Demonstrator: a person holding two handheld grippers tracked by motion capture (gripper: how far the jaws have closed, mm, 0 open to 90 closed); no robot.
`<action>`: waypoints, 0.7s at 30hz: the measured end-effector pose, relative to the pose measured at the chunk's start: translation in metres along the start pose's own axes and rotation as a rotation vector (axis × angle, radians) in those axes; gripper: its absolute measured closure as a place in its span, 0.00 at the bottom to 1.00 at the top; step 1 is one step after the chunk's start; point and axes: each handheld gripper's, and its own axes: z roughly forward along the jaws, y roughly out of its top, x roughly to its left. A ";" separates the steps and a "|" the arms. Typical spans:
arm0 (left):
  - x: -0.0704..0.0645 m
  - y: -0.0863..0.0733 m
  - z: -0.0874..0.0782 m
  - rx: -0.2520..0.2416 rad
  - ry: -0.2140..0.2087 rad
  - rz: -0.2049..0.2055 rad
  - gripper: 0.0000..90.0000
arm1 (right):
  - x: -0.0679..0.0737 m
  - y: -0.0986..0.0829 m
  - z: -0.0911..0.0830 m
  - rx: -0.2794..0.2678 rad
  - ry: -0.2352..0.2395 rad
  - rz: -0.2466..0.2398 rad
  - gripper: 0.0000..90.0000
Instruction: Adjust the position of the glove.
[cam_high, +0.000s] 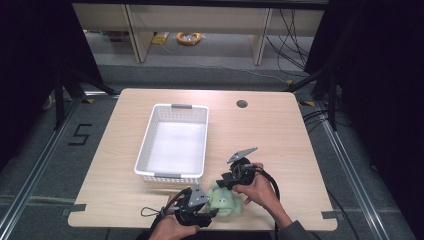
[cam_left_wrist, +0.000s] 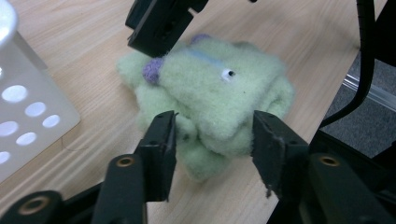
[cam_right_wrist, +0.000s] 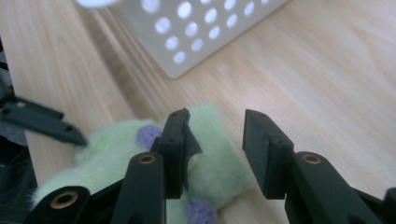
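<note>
A pale green plush toy (cam_high: 229, 202) with purple ears lies near the table's front edge. In the left gripper view the plush toy (cam_left_wrist: 210, 88) shows a small eye and a blue stripe. My left gripper (cam_left_wrist: 212, 122) is open, its jaws straddling the toy's near end. From the high view, the left gripper (cam_high: 212, 213) sits at the toy's left. My right gripper (cam_right_wrist: 215, 120) is open too, one jaw resting over the plush toy (cam_right_wrist: 212, 168), the other over bare wood. That right gripper (cam_high: 223, 184) reaches the toy from the far side, and its jaws (cam_left_wrist: 159, 23) touch the toy's top.
A white perforated basket (cam_high: 172, 107) stands empty on the table's middle left, close behind the toy; its wall (cam_left_wrist: 28, 116) is near my left gripper. A cable hole (cam_high: 242, 104) lies at the back. The table's front edge (cam_high: 280, 229) is just beside the toy.
</note>
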 end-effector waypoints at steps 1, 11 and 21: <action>-0.001 0.000 0.000 -0.008 -0.004 0.002 0.60 | -0.002 -0.001 0.003 0.009 -0.007 0.008 0.69; 0.000 -0.004 0.004 -0.012 -0.031 -0.005 0.84 | -0.009 -0.008 0.010 0.038 0.002 0.120 0.73; 0.004 0.000 -0.011 -0.052 -0.045 -0.021 0.91 | 0.000 -0.008 -0.011 -0.043 0.046 0.042 0.97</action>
